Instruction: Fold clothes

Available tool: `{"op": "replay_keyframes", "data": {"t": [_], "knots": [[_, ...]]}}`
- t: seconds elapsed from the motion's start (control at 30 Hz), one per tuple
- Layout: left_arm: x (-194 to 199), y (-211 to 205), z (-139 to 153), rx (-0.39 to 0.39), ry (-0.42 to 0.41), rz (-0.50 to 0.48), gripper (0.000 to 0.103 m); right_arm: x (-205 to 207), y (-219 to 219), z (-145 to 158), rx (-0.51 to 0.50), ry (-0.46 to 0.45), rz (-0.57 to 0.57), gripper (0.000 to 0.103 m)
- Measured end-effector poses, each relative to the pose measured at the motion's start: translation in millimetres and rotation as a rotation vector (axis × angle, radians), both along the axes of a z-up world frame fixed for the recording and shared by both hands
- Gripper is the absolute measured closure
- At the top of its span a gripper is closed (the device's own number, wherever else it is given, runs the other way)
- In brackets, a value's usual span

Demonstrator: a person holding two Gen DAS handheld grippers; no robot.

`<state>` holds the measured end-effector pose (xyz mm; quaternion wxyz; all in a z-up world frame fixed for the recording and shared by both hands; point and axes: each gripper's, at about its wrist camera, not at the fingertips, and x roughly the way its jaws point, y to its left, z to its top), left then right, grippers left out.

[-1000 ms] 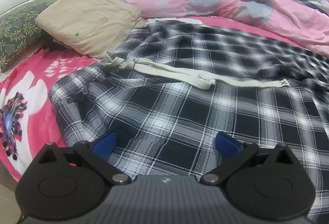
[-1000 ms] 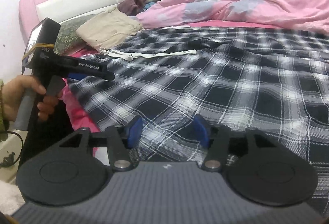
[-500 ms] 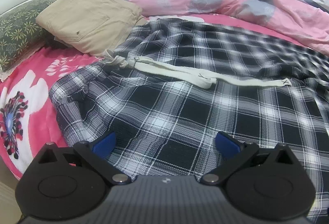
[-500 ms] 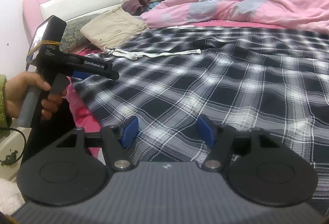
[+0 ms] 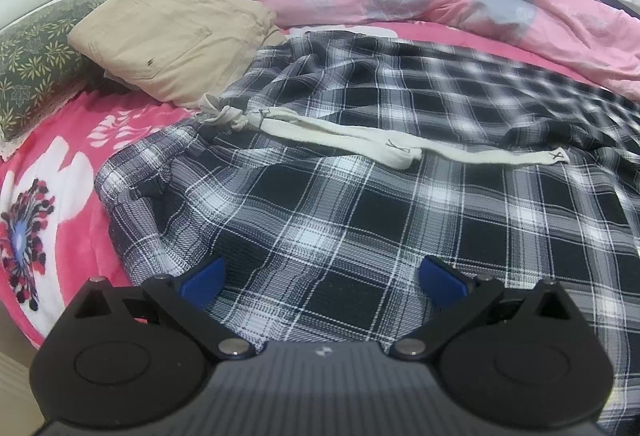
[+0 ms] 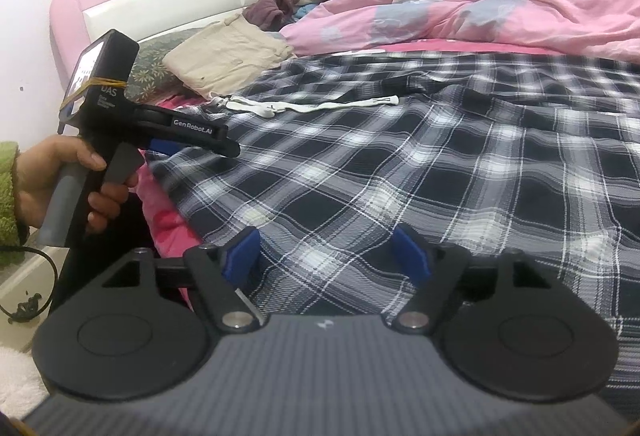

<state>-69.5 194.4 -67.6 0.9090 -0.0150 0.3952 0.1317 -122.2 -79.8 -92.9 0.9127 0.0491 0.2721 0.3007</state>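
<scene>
Right gripper (image 6: 326, 256): jaws just widened, nothing pinched, near edge of the black-and-white plaid drawstring trousers (image 6: 400, 164).
Left gripper (image 5: 322, 276): open over the waistband end.
Trousers: spread flat on the pink bed (image 5: 60, 164).
Done: folded beige trousers (image 5: 172, 32), far left.
Left: plaid folding apparently unfinished.

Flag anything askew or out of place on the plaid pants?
The white drawstring is pulled out and trails loose across the plaid pants, with a knot by the waistband. The waistband corner at the left is bunched and rumpled rather than flat. No damage or spills visible.
</scene>
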Motion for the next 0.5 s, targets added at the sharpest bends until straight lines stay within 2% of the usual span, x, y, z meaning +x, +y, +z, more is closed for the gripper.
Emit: {"op": "replay_keyframes", "data": {"t": [0.5], "knots": [[0.6, -2.8, 0.5, 0.031, 0.005, -0.004, 0.000, 1.1, -0.1, 0.2, 0.017, 0.007, 0.012, 0.023]]}}
